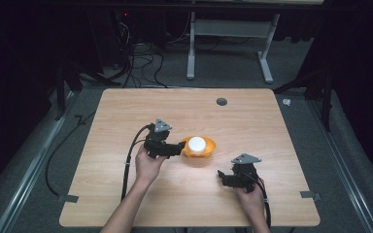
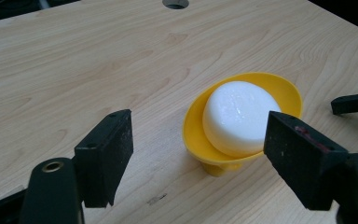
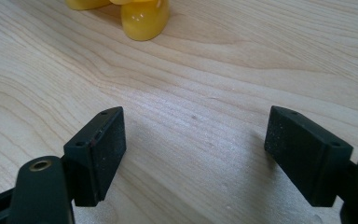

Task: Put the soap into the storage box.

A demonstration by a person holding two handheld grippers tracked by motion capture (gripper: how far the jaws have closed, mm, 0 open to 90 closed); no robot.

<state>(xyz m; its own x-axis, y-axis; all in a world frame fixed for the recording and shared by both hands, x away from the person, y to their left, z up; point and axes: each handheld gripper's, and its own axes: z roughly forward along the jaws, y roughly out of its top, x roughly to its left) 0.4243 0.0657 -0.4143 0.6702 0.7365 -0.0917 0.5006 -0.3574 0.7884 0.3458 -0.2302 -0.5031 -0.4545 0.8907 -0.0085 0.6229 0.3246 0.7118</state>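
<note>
Wooden, pale and fine-grained, the worktop [image 1: 126, 194] carries everything. At left, the left claw [image 1: 178, 148] stands with jaws spread, empty, just beside a yellow dish [image 2: 286, 91] near the worktop's middle. The dish is smooth, glossy plastic on a stubby foot, and cradles a round white soap bar [image 2: 237, 116] (probably slick and easily dented, so its flat sides look like the better hold). At right, the right claw [image 1: 222, 175] waits wide apart, empty, over bare wood.
</note>
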